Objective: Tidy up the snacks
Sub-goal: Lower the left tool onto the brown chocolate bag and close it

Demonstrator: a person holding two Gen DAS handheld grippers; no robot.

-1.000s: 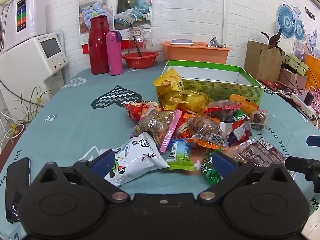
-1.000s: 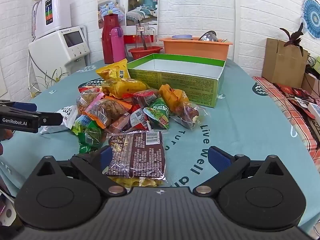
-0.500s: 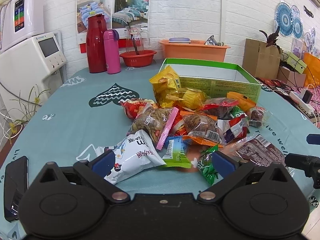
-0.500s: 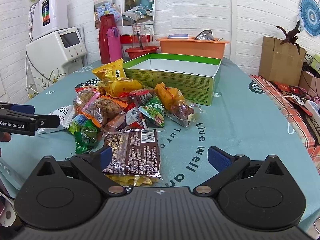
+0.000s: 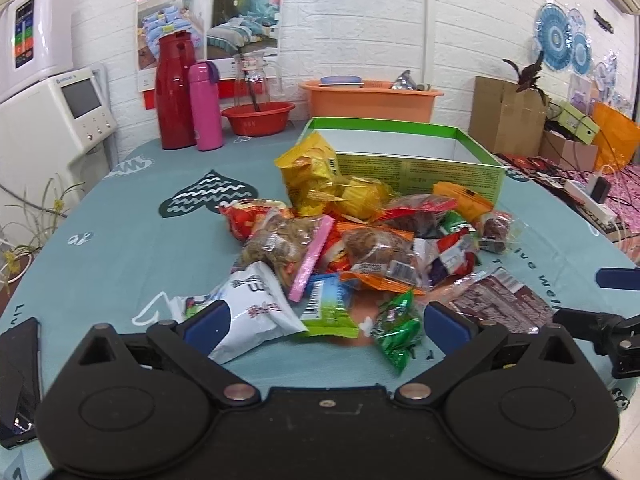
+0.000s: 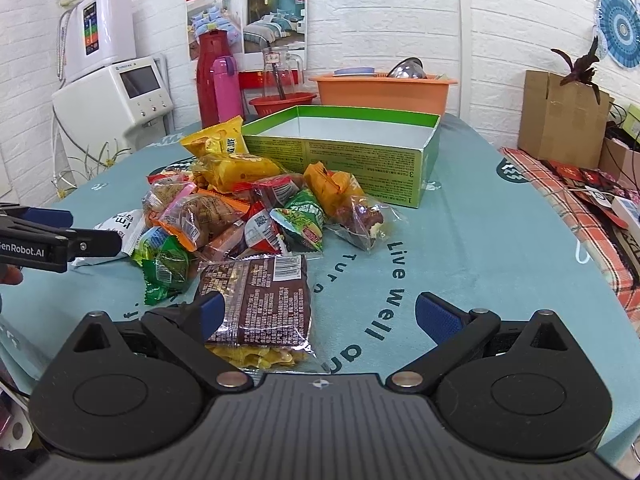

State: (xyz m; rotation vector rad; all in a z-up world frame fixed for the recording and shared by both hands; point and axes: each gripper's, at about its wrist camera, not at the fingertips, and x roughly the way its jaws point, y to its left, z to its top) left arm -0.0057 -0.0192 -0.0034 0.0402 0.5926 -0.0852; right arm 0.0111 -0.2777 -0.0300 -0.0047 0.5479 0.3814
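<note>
A pile of snack packets lies on the teal tablecloth in front of an open green box with a white inside, which holds nothing I can see. My left gripper is open, low over the near edge of the pile, with a white packet by its left finger and a green packet by its right. My right gripper is open, with a brown packet beside its left finger. The pile and box also show in the right wrist view.
A red flask, pink bottle, red bowl and orange tub stand at the table's far side. A black phone lies at the near left. A white appliance stands left, cardboard boxes right.
Both grippers have shifted slightly toward the pile. The packets have not moved and both jaws stay open.
</note>
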